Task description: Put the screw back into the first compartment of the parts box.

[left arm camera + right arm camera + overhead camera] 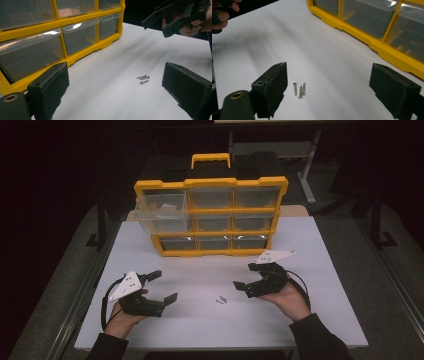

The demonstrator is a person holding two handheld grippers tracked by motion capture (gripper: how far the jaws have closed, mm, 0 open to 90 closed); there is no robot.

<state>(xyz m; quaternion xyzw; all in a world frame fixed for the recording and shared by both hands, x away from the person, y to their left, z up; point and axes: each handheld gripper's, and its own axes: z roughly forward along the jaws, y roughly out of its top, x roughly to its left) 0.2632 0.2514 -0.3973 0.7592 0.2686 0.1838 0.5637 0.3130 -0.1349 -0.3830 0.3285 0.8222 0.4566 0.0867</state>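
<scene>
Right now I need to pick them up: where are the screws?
In the high view the three screws lie on the white table, between the left claw and right claw, in front of the yellow organizer.

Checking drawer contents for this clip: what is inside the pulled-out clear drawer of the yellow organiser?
The pulled-out clear plastic drawer, top left of the yellow plastic organiser, holds a small pale item near its back. What it is, the high view is too coarse to tell; the drawer's frosted front hides its floor.

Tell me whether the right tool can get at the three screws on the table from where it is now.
Probably yes. The right tool is open, and the screws lie loose on bare white table just ahead of its jaws, with nothing between. The yellow organizer stands well behind.
</scene>
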